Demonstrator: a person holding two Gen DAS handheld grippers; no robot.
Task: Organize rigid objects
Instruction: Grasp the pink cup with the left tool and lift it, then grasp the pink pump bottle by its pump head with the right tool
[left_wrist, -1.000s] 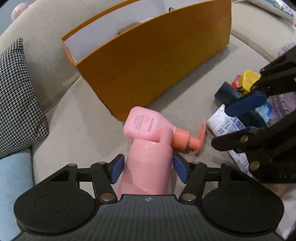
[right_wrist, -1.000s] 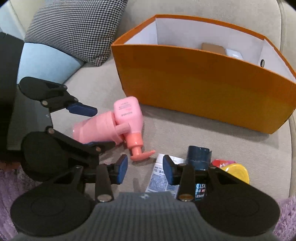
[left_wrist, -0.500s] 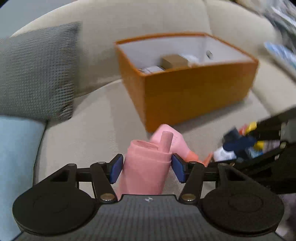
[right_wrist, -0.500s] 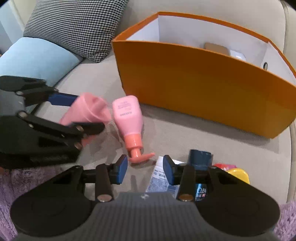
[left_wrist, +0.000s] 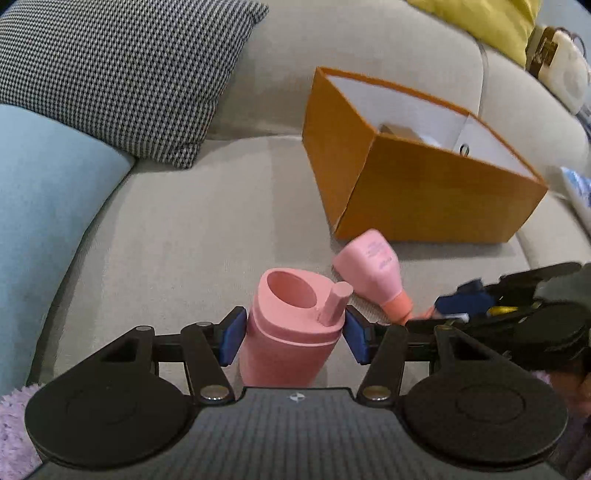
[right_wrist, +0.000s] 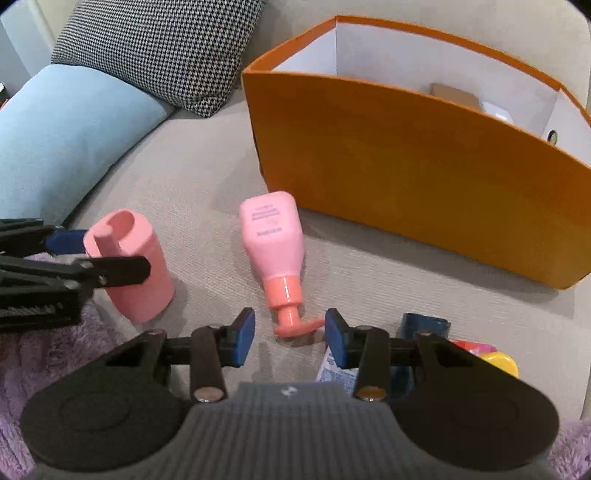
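- Left gripper (left_wrist: 293, 334) is clamping the pink plastic cup with an oval opening and a short stub spout (left_wrist: 291, 332); both blue pads are pressing its sides. Cup is upright; from the right wrist view its base looks at or just above the grey sofa seat (right_wrist: 192, 184), contact unclear.
- Houndstooth cushion (left_wrist: 122, 70) and light blue bolster (left_wrist: 48, 206) are bounding the far left; open seat between them and the cup.
- Pink pump bottle with a coral pump head (right_wrist: 273, 240) is lying flat just right of the cup, pump pointing at the right gripper (right_wrist: 290, 336), whose fingers are spread and gripping nothing.
- Orange cardboard box with a white interior (right_wrist: 406, 155) is sitting behind the bottle, top open, 2 small items already inside.
- Dark blue cylinder (right_wrist: 424, 325), white printed tube (right_wrist: 332, 373) and yellow round item (right_wrist: 498, 362) are crowding the right edge, partly hidden by the gripper.
- Risks: grip is sitting near the cup's top, so a fast swing could tilt or slip it; carrying it low could clip the box's near wall; the 2 grippers are close, so simultaneous moves could collide; the pump head could roll away under a pinch.
- Room: clear path over the bottle to the box's left end; tight on the right.
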